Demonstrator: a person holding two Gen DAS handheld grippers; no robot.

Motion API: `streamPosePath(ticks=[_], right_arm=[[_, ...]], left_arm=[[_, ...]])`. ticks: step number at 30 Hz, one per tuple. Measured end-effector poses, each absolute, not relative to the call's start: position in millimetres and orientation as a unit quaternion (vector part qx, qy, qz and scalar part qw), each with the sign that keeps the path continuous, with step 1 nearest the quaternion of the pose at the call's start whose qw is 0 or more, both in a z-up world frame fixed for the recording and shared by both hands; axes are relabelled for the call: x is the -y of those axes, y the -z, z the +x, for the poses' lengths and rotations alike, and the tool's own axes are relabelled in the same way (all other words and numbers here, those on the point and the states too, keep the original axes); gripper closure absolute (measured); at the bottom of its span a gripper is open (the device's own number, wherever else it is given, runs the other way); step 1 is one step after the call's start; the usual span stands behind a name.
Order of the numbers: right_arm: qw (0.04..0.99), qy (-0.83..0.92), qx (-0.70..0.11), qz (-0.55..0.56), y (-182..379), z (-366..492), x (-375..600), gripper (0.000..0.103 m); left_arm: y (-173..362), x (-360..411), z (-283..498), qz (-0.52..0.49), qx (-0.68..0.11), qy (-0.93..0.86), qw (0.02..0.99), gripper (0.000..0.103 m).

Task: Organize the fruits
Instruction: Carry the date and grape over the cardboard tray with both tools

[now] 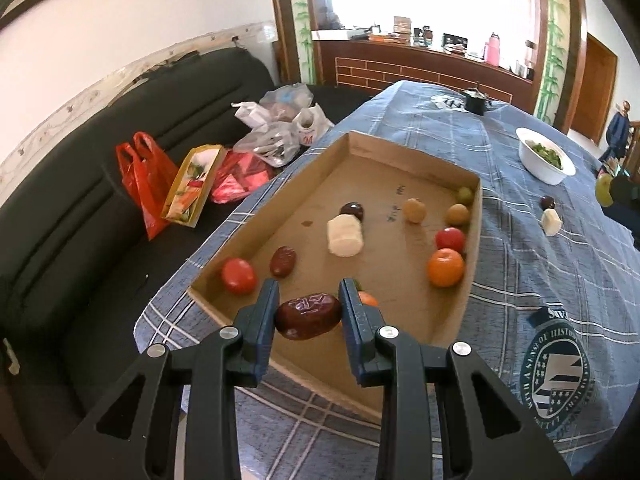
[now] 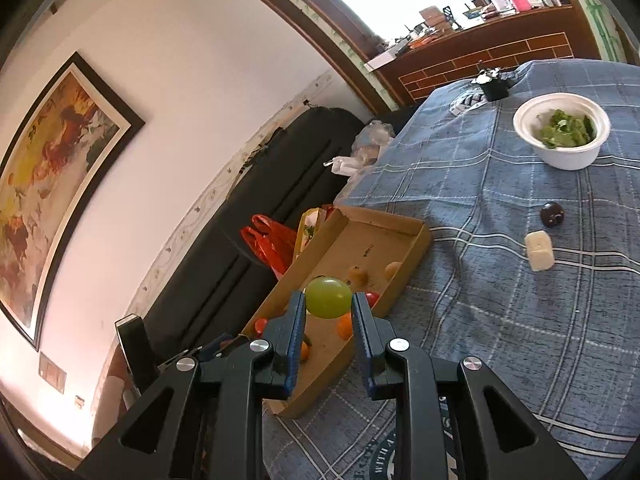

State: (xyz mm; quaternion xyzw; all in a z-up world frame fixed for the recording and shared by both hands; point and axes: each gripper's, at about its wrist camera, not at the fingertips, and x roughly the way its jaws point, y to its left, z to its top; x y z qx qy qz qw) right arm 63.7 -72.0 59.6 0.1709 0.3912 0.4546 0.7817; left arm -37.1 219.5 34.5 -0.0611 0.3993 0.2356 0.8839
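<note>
- left tool point(image 1: 309, 300) is pinching a dark red date point(image 1: 308, 316) across its long ends, held in the air over the near end of the cardboard tray point(image 1: 474, 240).
- right tool point(image 2: 328, 308) is clamped on a green grape point(image 2: 329, 297), round and smooth, riding right at the fingertips and lifted above the tray's near corner.
- the tray sits on the blue checked table point(image 1: 540, 272) and already holds a spread of fruit: a tomato point(image 1: 239, 275) and another date point(image 1: 283, 261) on the left side, a white chunk point(image 1: 345, 236) mid-tray, an orange point(image 1: 445, 267) and a red one against the right wall.
- out on the cloth, well apart from the tray, a dark plum point(image 2: 552, 214) and a white piece point(image 2: 540, 250) wait just beside each other; my guess is they are next.
- risk one: the grape has only a thin bite at the tips, so a tilt or a squeeze could pop it out, and it would roll off across the cloth.
- risk two: releasing the date from this height could bounce it into the small orange fruit point(image 1: 367, 299) right behind the left tool's finger.
- risk three: both tools are heading for the same near end; they could knock each other or nudge the light tray toward the table edge by the sofa point(image 1: 100, 200).
</note>
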Motion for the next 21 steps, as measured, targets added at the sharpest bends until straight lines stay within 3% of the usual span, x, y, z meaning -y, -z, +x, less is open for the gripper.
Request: streamPosePath(ticks=[21], right_arm=[[0.772,-0.463,-0.418,0.123,-43.9,93.5,0.4,0.08]], left_arm=[[-20.0,-239.2,-37.8,-0.117,-0.414,-0.196,0.881,0.075]])
